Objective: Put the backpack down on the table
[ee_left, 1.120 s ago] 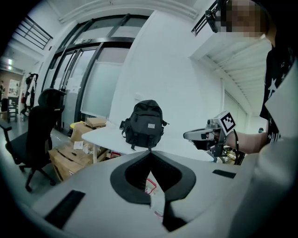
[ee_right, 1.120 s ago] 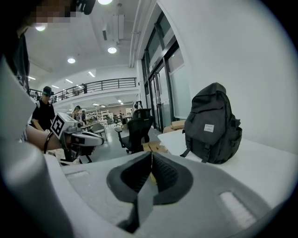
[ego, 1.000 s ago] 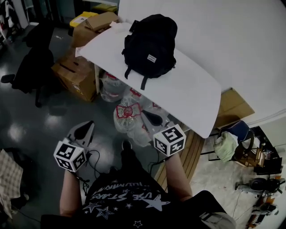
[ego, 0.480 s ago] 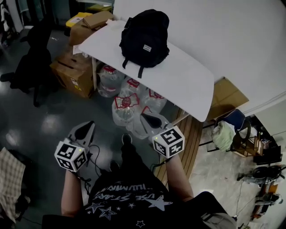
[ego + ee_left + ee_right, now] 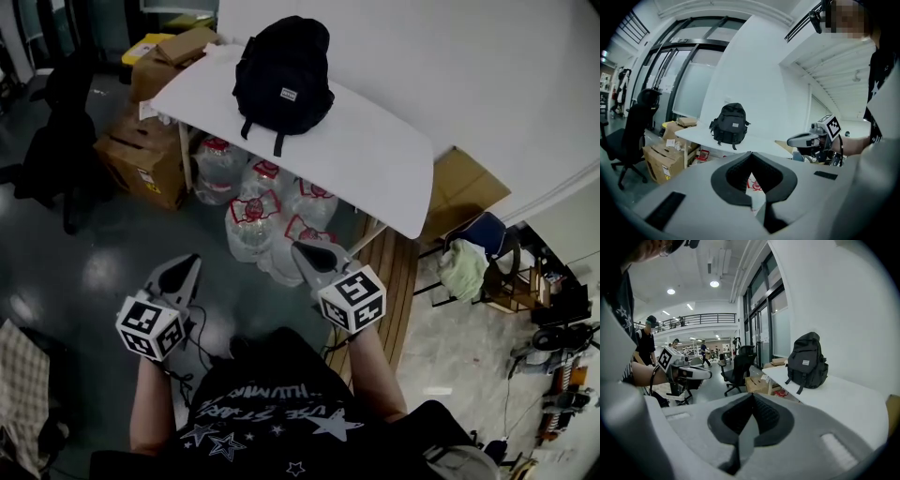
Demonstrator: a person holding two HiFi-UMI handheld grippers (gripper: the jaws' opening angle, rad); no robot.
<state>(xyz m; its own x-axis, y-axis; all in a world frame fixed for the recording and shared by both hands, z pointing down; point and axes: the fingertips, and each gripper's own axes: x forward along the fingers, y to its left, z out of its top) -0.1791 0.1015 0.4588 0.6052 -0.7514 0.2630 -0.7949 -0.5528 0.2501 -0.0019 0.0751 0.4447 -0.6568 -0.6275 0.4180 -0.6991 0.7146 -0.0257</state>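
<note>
Head view: black fabric backpack (image 5: 281, 70) stands on the white rectangular table (image 5: 375, 159), upper centre of frame. Left gripper view: my left gripper (image 5: 751, 159) has its jaws closed, empty. Right gripper view: my right gripper (image 5: 751, 401) is likewise closed on nothing.

White table (image 5: 375, 159): black backpack (image 5: 281, 70) upright on it.

Backpack (image 5: 281, 70), table (image 5: 375, 159): shifted up and left in head view, farther off. Water jugs (image 5: 253, 220) beneath: more exposed.
</note>
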